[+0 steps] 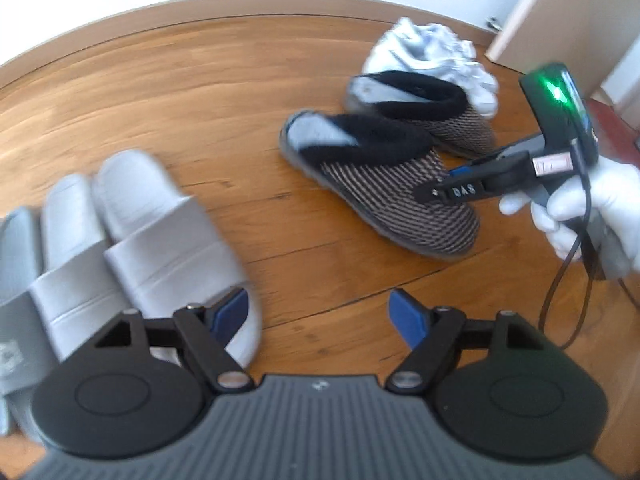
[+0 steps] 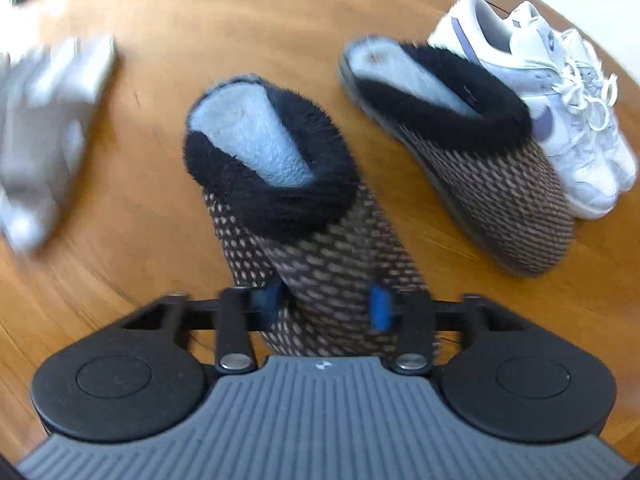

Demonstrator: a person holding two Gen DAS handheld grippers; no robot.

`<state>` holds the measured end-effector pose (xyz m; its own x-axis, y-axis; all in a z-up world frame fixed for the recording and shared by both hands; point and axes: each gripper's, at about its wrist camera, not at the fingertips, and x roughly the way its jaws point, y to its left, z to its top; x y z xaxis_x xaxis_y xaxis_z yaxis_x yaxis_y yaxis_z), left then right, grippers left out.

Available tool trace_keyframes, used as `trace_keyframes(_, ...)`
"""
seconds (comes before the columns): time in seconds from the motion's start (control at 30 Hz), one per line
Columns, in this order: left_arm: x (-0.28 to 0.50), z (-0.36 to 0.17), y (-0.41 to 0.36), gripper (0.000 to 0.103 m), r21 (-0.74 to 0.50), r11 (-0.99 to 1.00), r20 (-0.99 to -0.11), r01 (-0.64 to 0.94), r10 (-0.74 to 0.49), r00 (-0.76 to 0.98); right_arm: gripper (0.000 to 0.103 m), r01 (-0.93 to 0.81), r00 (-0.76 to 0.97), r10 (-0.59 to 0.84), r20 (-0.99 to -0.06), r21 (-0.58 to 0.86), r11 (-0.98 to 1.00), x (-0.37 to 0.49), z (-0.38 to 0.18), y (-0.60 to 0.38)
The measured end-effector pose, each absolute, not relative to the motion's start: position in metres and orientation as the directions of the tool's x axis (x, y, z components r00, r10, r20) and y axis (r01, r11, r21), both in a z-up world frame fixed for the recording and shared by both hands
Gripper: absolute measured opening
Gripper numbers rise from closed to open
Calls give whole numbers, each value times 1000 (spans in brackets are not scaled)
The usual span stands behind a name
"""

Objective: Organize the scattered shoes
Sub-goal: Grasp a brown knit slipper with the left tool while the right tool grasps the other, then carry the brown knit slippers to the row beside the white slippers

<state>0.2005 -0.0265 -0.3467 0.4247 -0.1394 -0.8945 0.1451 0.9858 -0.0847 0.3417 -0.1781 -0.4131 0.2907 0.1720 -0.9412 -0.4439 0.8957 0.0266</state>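
Two woven brown slippers with black fur collars lie on the wooden floor (image 1: 160,92). My right gripper (image 2: 326,304) is shut on the toe of the nearer slipper (image 2: 280,184); the left wrist view shows the same slipper (image 1: 384,184) with the right gripper (image 1: 448,186) at its toe, held by a white-gloved hand (image 1: 612,208). The other slipper (image 2: 472,152) lies just to the right, touching a pair of white sneakers (image 2: 568,120). My left gripper (image 1: 320,316) stands open and holds nothing, its left pad (image 1: 230,314) over the toe of a pair of grey slides (image 1: 132,240).
The grey slides (image 2: 48,128) show as a blur at the left of the right wrist view. A white wall and skirting run behind the floor, and a pale cabinet (image 1: 560,20) stands at the far right. A black cable (image 1: 560,292) hangs from the right gripper.
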Motion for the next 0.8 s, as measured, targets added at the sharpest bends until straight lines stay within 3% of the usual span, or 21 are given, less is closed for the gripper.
trace_keyframes(0.13,209,-343,6,76,49,998,-912,41,28,408,26,-420,278,213,-937,81,904,344,-413,-122)
trace_keyframes(0.2,211,-339,21,76,74,997,-915,-3,69,397,33,-408,272,234,-933,109,906,345,-413,-94)
trace_keyframes(0.3,215,-331,40,76,80,995,-922,-53,94,376,67,-384,275,250,-928,133,914,346,-411,-59)
trace_keyframes(0.33,215,-330,44,76,69,996,-926,-63,87,366,89,-372,298,241,-924,120,920,351,-406,-56)
trace_keyframes(0.37,215,-329,48,76,51,996,-932,-71,74,356,99,-364,322,240,-916,114,925,353,-403,-55)
trace_keyframes(0.5,207,-327,68,76,-20,994,-948,-104,15,318,99,-345,292,278,-915,171,923,369,-417,-52)
trace_keyframes(0.53,203,-328,73,76,-36,993,-949,-109,0,314,95,-344,280,286,-917,182,921,373,-420,-52)
trace_keyframes(0.57,200,-328,78,76,-45,993,-950,-111,-9,311,81,-358,239,303,-923,206,911,378,-427,-49)
trace_keyframes(0.67,194,-331,88,77,-31,992,-953,-122,7,304,61,-393,221,260,-940,158,906,374,-433,-34)
trace_keyframes(0.73,193,-337,95,77,-23,990,-956,-142,19,291,51,-374,205,274,-940,183,909,372,-430,-25)
trace_keyframes(0.8,194,-340,99,77,-13,986,-959,-166,34,281,50,-354,184,280,-942,202,913,369,-428,-10)
